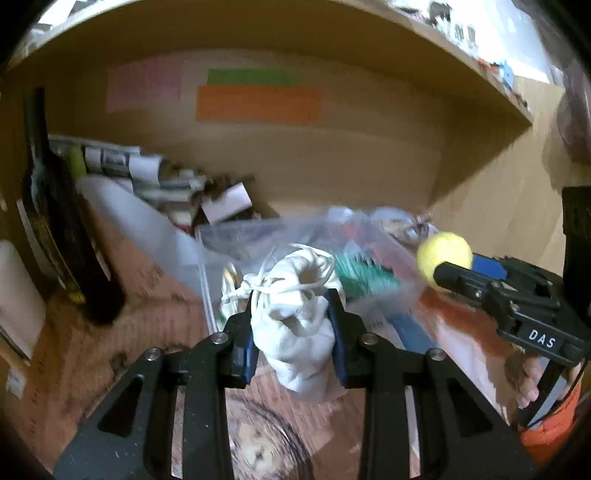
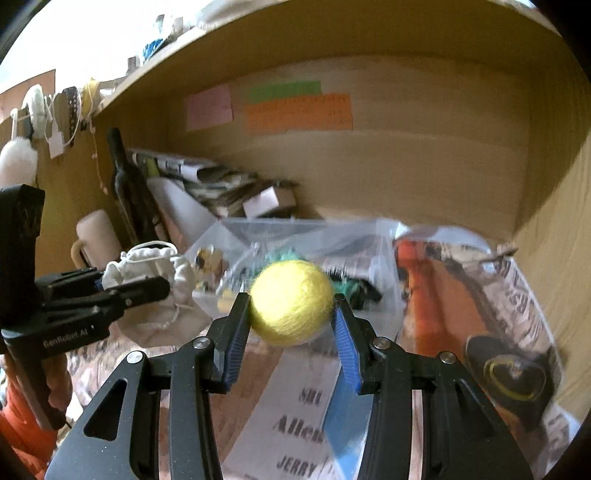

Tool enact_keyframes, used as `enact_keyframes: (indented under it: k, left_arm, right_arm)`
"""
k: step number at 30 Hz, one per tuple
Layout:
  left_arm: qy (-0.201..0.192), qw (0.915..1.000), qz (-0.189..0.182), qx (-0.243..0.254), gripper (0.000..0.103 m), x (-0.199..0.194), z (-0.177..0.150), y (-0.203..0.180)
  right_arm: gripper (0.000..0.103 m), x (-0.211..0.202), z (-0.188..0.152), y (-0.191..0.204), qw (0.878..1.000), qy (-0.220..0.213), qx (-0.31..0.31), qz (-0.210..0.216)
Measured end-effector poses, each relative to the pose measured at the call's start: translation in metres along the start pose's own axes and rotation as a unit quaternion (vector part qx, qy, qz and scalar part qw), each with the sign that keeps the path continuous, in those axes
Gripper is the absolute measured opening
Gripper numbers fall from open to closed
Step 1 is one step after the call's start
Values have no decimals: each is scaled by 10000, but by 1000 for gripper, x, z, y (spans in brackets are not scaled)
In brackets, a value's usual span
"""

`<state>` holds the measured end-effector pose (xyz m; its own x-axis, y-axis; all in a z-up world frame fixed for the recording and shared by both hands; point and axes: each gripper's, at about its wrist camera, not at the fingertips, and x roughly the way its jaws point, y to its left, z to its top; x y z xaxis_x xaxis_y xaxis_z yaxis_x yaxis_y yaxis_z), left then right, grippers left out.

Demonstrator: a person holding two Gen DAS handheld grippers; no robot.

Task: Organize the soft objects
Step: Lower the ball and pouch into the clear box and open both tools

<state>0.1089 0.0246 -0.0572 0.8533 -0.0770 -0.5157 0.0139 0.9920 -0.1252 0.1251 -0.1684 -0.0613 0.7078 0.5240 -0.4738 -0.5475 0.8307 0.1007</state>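
My left gripper (image 1: 293,314) is shut on a white drawstring cloth pouch (image 1: 295,332) and holds it above the desk; the pouch also shows in the right wrist view (image 2: 155,273) at the left. My right gripper (image 2: 291,314) is shut on a yellow felt ball (image 2: 291,301); the ball shows in the left wrist view (image 1: 445,254) at the right, held by the right gripper (image 1: 448,271). A clear plastic box (image 2: 295,236) lies just beyond both grippers, with a teal fuzzy thing (image 1: 364,275) inside.
A dark bottle (image 1: 62,236) stands at the left against the shelf wall. A white mug (image 2: 94,236), papers and boxes (image 1: 166,177) pile at the back left. A plastic bag with orange and black items (image 2: 476,317) lies at the right. A shelf board (image 1: 332,26) hangs overhead.
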Motion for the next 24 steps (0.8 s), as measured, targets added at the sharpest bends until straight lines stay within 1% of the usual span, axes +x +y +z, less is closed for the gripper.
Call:
enact_keyframes:
  k: [6, 12, 14, 17, 24]
  left_arm:
    - [-377, 9990, 220, 22, 32, 1, 31, 10]
    - [-510, 9977, 446, 68, 33, 21, 50, 14]
    - [-475, 9974, 540, 97, 33, 30, 51, 15]
    - [-311, 9976, 592, 159, 33, 49, 50, 15]
    - [233, 9974, 650, 202, 33, 97, 41, 21]
  right_arm:
    - [41, 8, 21, -5, 9997, -231, -70, -93]
    - [41, 26, 31, -14, 9994, -211, -70, -260]
    - [41, 33, 33, -17, 9994, -175, -62, -309]
    - [41, 48, 35, -17, 9991, -102, -85, -398]
    - [41, 88, 30, -17, 9982, 203, -154, -535]
